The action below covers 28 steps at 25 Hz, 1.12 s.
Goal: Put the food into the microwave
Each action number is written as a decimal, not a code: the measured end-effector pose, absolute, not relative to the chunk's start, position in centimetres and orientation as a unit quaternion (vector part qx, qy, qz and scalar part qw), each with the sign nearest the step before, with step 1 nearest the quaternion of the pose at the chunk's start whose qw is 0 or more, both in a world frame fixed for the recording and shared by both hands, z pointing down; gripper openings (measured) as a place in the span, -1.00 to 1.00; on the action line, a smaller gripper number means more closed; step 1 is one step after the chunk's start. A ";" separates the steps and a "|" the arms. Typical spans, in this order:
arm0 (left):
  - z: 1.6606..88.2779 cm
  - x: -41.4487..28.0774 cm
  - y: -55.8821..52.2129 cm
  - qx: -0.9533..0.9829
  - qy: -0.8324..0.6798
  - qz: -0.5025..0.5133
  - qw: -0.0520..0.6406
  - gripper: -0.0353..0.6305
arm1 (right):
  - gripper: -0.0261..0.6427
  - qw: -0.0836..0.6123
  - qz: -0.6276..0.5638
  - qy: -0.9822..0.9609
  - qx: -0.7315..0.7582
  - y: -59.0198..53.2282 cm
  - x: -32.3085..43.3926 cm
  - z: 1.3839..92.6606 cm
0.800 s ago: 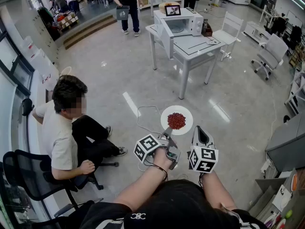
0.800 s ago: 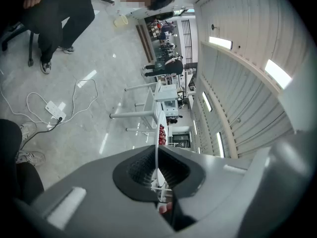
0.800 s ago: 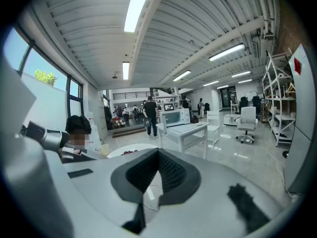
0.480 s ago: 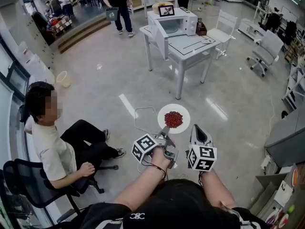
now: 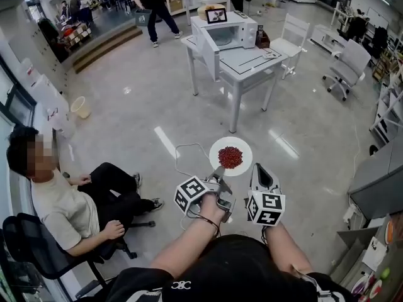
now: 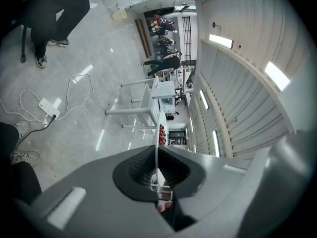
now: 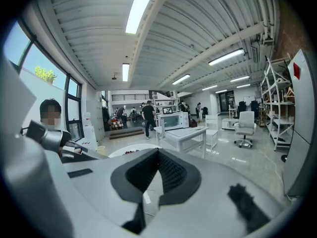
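Red food (image 5: 231,157) lies heaped on a white plate (image 5: 216,150), centre of the head view. Left gripper (image 5: 219,172) is clamped narrow on the plate's near rim. Right gripper (image 5: 262,171), just beside, is closed and empty. Microwave (image 5: 230,30) stands on a table (image 5: 252,60), upper centre, well apart.

microwave (image 5: 242,33) on table (image 5: 252,59) | chair (image 5: 295,34) right of table | food (image 5: 230,157) on plate (image 5: 230,141) | seated person (image 5: 60,206) far left
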<state>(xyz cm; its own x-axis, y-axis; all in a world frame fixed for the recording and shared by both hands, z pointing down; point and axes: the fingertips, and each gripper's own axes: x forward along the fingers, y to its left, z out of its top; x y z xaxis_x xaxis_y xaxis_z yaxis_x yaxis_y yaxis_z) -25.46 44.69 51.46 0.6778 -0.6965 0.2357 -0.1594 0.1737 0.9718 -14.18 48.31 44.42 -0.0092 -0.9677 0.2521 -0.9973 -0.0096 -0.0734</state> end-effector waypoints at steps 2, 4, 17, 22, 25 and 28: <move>51.6 -25.7 44.5 0.612 -0.350 -0.199 0.681 -0.85 | -0.91 0.067 0.113 -0.703 0.699 48.1 -14.5 44.5; 51.6 -26.0 44.2 0.610 -0.351 -0.200 0.682 -0.85 | -0.91 0.071 0.111 -0.705 0.697 47.8 -14.9 44.5; 51.7 -27.5 42.4 0.609 -0.341 -0.203 0.687 -0.85 | -0.91 0.079 0.110 -0.699 0.702 46.2 -16.8 44.7; 51.7 -28.1 42.0 0.613 -0.334 -0.199 0.687 -0.85 | -0.91 0.074 0.108 -0.689 0.713 45.9 -17.2 44.6; 51.9 -28.5 41.7 0.614 -0.330 -0.195 0.690 -0.85 | -0.91 0.075 0.108 -0.687 0.715 45.6 -17.9 44.8; 52.1 -29.3 41.3 0.617 -0.327 -0.191 0.690 -0.85 | -0.91 0.074 0.108 -0.682 0.719 45.6 -18.8 44.9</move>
